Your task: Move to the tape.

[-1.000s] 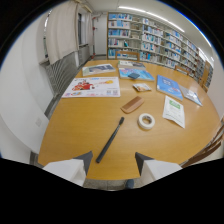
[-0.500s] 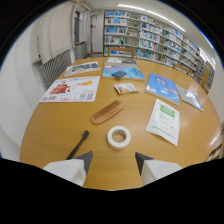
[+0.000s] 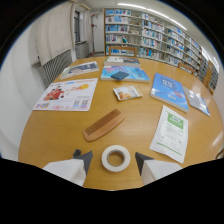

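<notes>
- Fingers point(image 3: 84, 161) of the handheld gripper point(image 3: 114, 161) are standing wide apart and gripping nothing, their dark tips showing low over a round wooden table point(image 3: 45, 135)
- Lying flat on the tabletop, a white roll of tape point(image 3: 116, 158) is sitting between the two fingertips, with a gap showing on either side and its hollow centre facing up
- Just ahead of the fingers and slightly toward the left one, a brown comb point(image 3: 103, 125) is resting at an angle on the wood, apart from the tape
- Off beyond the right finger, a white and green leaflet point(image 3: 171, 132) is lying flat near the table's edge
- Further ahead, a small packet point(image 3: 127, 92) is sitting near the table's middle, with a blue booklet point(image 3: 169, 91) to its right and a large printed poster point(image 3: 66, 94) to its left
- Well beyond those, more papers and a dark object point(image 3: 120, 75) are spreading across the far side of the table
- Bookshelves point(image 3: 150, 37) are lining the room past the table
</notes>
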A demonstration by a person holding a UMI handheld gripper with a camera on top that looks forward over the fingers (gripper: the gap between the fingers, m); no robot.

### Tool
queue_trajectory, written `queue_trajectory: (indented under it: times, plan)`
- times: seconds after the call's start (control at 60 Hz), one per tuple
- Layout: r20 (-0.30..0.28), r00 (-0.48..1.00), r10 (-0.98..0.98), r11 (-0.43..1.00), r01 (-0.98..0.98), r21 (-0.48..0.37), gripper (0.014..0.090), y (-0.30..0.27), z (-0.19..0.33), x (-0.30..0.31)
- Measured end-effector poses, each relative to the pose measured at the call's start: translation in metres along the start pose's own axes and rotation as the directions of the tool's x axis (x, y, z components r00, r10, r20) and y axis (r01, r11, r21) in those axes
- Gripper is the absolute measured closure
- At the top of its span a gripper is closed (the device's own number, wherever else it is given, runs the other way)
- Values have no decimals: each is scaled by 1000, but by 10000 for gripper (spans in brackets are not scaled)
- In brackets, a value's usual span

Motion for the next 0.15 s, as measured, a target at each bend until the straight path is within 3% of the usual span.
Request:
queue_trajectory:
  times: [0.15]
  plan:
    - [5, 1000, 2, 1000, -2, -3, 200, 0, 1, 0]
